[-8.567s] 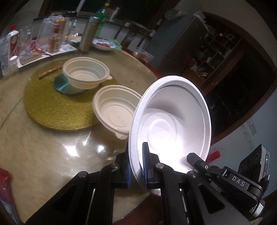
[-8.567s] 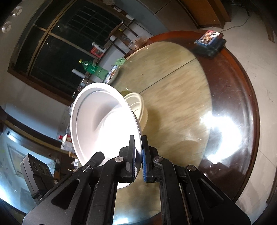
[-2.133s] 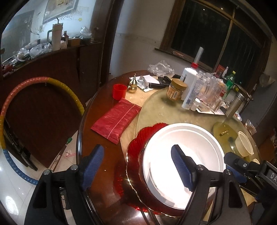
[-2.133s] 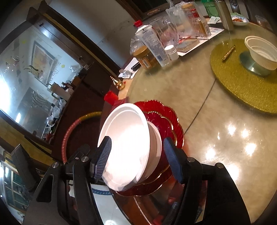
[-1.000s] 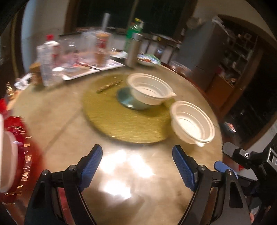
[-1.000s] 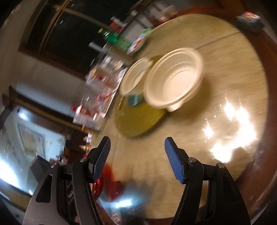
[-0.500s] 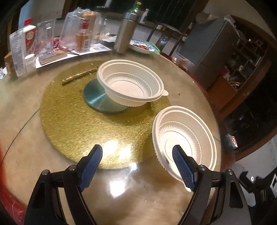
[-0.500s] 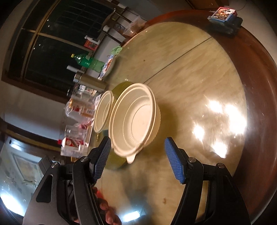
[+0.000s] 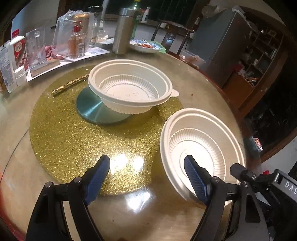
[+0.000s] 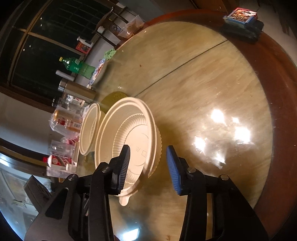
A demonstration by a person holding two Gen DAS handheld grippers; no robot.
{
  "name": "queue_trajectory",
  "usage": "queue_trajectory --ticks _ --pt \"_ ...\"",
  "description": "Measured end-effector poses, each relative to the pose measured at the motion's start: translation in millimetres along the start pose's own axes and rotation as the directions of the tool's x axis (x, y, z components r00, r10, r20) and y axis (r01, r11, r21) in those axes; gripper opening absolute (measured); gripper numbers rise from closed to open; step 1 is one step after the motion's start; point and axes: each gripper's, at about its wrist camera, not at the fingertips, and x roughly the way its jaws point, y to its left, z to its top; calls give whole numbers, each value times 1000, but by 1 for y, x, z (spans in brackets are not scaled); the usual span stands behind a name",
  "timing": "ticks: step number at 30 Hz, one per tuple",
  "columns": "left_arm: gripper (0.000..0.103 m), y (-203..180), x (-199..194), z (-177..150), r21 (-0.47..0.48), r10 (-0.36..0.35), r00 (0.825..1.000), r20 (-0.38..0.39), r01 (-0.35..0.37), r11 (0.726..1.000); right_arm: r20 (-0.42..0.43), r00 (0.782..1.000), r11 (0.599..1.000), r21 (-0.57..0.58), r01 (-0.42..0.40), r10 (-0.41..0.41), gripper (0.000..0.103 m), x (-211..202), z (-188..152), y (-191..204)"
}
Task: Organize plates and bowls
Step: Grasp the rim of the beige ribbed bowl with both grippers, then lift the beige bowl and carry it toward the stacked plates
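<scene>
Two cream ribbed plastic bowls stand on the round table. The near bowl (image 9: 200, 146) sits at the gold mat's right edge; it also shows in the right wrist view (image 10: 128, 137). The far bowl (image 9: 130, 85) rests partly on a teal disc (image 9: 92, 109) and shows behind the near one in the right wrist view (image 10: 89, 128). My left gripper (image 9: 146, 176) is open and empty, its right finger over the near bowl's rim. My right gripper (image 10: 148, 165) is open, its jaws astride the near bowl's rim, one finger inside the bowl.
A gold glitter mat (image 9: 74, 133) covers the table's middle. Bottles, glasses and a steel flask (image 9: 122, 31) stand at the far left. A plate of food (image 9: 144, 46) sits behind. A box (image 10: 241, 16) lies at the table's far edge.
Both grippers let go of the white plates on the red plate, then swung to the cream bowls. In the last half second both moved closer to the near bowl.
</scene>
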Motion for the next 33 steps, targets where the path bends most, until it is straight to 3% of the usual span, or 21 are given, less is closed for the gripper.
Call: queue_trajectory --ticks 2,4,6,8,16,33 --pt "70 1 0 0 3 -1 1000 0 1 1000 4 1000 1000 -4 14 -14 24 4 -3 1" --pt "54 -2 -1 -1 31 -16 1000 9 16 999 23 999 1000 -15 23 -23 19 5 -7 1" --pt "28 -3 -1 -1 50 -16 1000 9 16 999 34 999 1000 -28 13 -12 17 7 -10 4" --pt "16 -4 2 -2 65 -9 1000 -3 9 998 32 999 999 -49 2 -1 12 9 -13 8" --pt "14 9 4 1 1 -76 997 -33 76 997 27 999 997 -64 -41 43 11 13 -15 10" --pt "14 3 -9 -3 54 -15 999 38 13 998 33 996 991 -108 -76 80 10 10 -20 12"
